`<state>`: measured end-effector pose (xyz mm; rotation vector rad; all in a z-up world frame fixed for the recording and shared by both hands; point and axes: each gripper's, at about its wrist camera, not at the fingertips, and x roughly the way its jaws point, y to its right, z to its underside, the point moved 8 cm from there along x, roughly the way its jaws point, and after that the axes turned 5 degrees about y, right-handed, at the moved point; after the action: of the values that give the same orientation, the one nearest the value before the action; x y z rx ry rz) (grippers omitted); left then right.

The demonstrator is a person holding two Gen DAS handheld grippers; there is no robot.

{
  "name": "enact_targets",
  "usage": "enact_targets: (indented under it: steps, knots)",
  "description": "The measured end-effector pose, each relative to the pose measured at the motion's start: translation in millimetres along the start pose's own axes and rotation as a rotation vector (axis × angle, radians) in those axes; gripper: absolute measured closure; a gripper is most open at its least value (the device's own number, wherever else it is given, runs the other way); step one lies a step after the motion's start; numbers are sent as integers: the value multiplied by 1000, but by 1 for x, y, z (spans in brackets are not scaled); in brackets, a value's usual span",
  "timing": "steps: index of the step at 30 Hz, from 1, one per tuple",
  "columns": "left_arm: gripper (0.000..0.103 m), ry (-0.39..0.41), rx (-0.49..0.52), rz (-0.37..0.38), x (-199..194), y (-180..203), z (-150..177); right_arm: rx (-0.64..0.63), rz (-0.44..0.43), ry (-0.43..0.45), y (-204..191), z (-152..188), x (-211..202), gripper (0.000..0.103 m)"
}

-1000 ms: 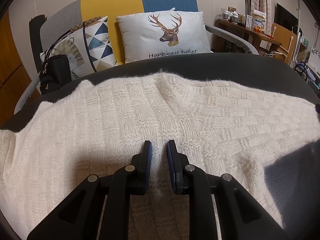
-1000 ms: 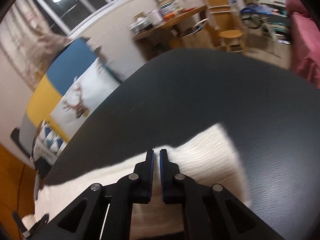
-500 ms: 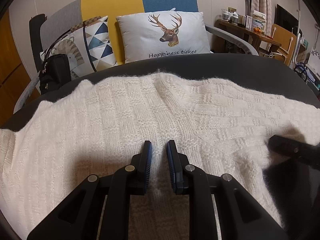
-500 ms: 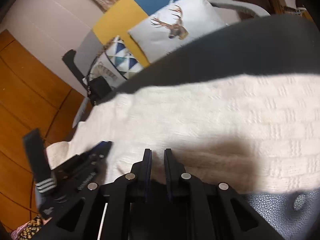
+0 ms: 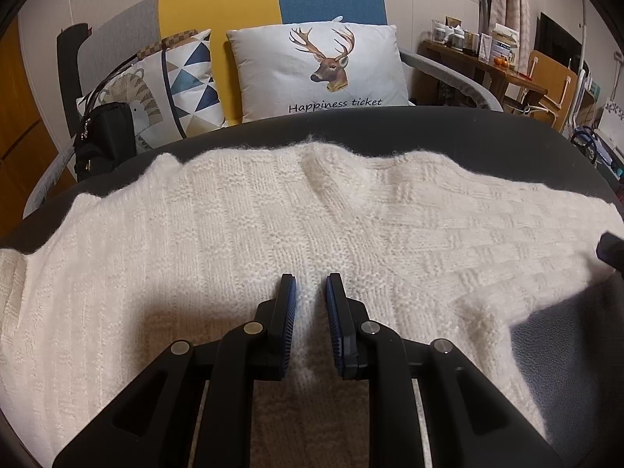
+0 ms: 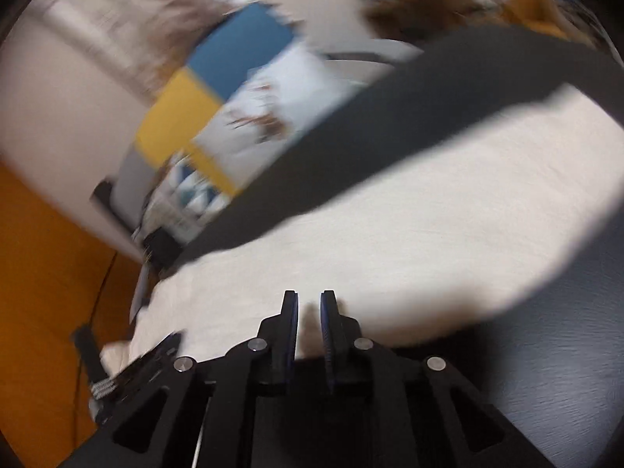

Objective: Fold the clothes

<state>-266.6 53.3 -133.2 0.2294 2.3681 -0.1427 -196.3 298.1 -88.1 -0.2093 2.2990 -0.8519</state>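
A cream knit sweater (image 5: 249, 241) lies spread flat on the dark round table (image 5: 448, 136). My left gripper (image 5: 311, 286) sits low over the sweater's middle, its blue pads a narrow gap apart with only flat knit showing between them. In the blurred right wrist view, my right gripper (image 6: 309, 304) hangs over the sweater (image 6: 409, 241) near its front edge, jaws opening, nothing between them. Its dark tip shows at the right edge of the left wrist view, and the left gripper (image 6: 156, 355) appears at lower left in the right wrist view.
Behind the table stands a sofa with a deer cushion (image 5: 319, 66), a patterned cushion (image 5: 175, 78) and a black bag (image 5: 105, 136). A wooden desk with jars (image 5: 475, 50) and a chair are at the back right. Bare tabletop (image 6: 546, 370) shows at the right.
The right gripper swung over the sweater, then drew back toward the right edge of the left wrist view, and its jaws parted. The left gripper stayed still.
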Motion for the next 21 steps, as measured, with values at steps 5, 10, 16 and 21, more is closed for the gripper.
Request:
enact_targets:
  steps: [5, 10, 16, 21]
  knots:
    - [85, -45, -45, 42, -14, -11, 3, -253, -78, -121, -113, 0, 66, 91]
    - [85, -17, -4, -42, -43, -44, 18, -459, -44, -186, -178, 5, 138, 91]
    - [85, -42, -105, -90, -41, -99, 53, -676, 145, -249, -171, 14, 196, 97]
    - [84, -9, -140, -58, -42, -103, 55, -572, 174, -210, -162, 0, 188, 97]
